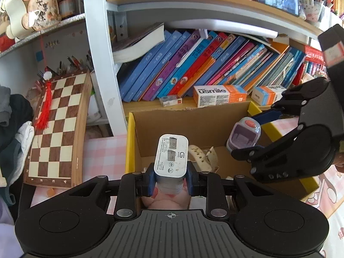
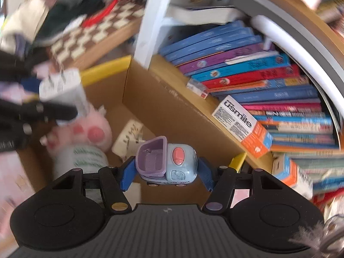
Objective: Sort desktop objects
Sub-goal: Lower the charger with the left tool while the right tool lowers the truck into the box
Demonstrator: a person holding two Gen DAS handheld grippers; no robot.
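The left gripper (image 1: 171, 182) is clamped on a white charger (image 1: 171, 158), which stands up between its blue pads above the open cardboard box (image 1: 193, 120) with yellow-edged flaps. The right gripper (image 2: 166, 172) grasps a pale blue toy truck (image 2: 166, 163) with a lilac bucket and coral button, held over the same box near its right wall. Inside lie a pink plush toy (image 2: 90, 133) and a cream strap (image 1: 201, 157); bare floor shows at the back. Beyond the far wall, a usmile carton (image 1: 219, 95) lies before leaning books (image 1: 193, 64).
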